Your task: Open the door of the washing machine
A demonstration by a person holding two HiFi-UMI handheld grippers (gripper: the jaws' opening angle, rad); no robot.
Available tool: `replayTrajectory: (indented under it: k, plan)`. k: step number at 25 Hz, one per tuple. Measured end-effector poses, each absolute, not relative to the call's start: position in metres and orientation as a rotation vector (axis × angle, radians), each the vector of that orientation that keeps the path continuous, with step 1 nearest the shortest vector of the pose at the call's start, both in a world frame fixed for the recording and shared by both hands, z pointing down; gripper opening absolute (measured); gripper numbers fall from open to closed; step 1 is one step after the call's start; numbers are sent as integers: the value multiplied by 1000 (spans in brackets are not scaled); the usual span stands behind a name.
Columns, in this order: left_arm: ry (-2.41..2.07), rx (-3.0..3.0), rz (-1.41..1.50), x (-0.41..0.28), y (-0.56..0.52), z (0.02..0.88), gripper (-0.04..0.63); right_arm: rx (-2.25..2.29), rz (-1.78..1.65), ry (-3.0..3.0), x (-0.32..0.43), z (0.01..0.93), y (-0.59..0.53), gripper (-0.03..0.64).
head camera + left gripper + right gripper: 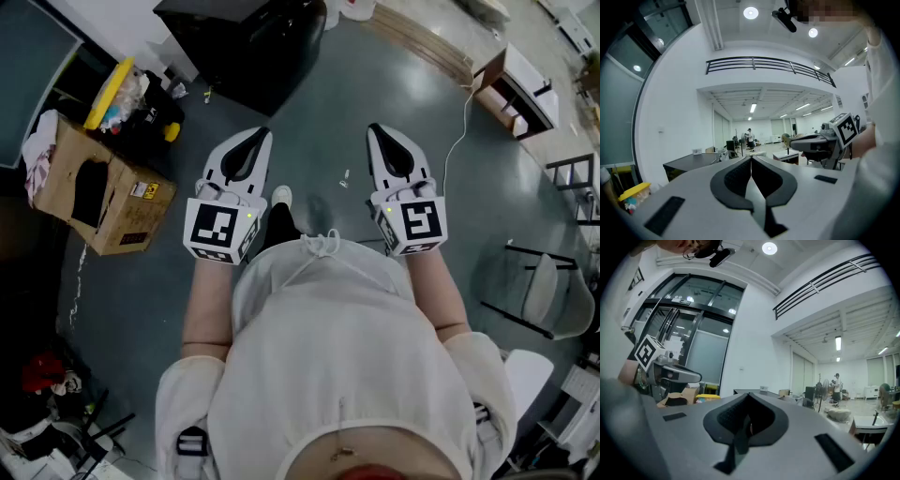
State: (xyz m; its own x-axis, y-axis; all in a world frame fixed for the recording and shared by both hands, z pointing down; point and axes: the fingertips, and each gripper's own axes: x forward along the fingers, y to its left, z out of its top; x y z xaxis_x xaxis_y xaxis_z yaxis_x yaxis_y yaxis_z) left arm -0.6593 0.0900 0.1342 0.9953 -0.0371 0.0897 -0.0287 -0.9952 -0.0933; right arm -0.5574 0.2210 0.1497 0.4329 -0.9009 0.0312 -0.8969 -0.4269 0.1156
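No washing machine shows in any view. In the head view my left gripper [263, 134] and right gripper [374, 129] are held side by side in front of the person's body, level above the grey floor. Both are shut, their black pads meeting at the tips with nothing between them. The left gripper view looks along the shut left gripper [751, 158] into a large white hall, with the right gripper [820, 143] off to its right. In the right gripper view the right gripper [749, 394] is shut too, and the left gripper [670, 376] shows at the left.
A black table [253, 47] stands ahead on the floor. A cardboard box [103, 192] and a yellow bin [112, 94] sit at the left. A white cabinet [516, 89], a floor cable [459, 131] and a chair [553, 295] are at the right. A person [749, 136] stands far off.
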Motion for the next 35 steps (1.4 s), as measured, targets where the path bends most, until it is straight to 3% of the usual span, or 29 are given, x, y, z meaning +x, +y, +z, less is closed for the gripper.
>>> replayTrajectory:
  k: [18, 19, 21, 22, 25, 35]
  plan:
    - [19, -3037, -181, -624, 102, 139, 21, 2660, -24, -1589, -521, 155, 234, 5]
    - [22, -3040, -188, -621, 99, 142, 21, 2660, -16, -1588, -515, 156, 230, 29]
    - [34, -3047, -204, -614, 90, 148, 21, 2637, 9, -1622, -505, 162, 218, 271]
    - [39, -3052, -212, -609, 84, 152, 21, 2628, 24, -1628, -499, 166, 213, 308]
    - [47, -3067, -230, -592, 62, 166, 21, 2621, 58, -1598, -476, 179, 192, 355]
    - [83, -3151, -255, -473, -72, 199, 21, 2581, 222, -1526, -355, 208, 72, 376]
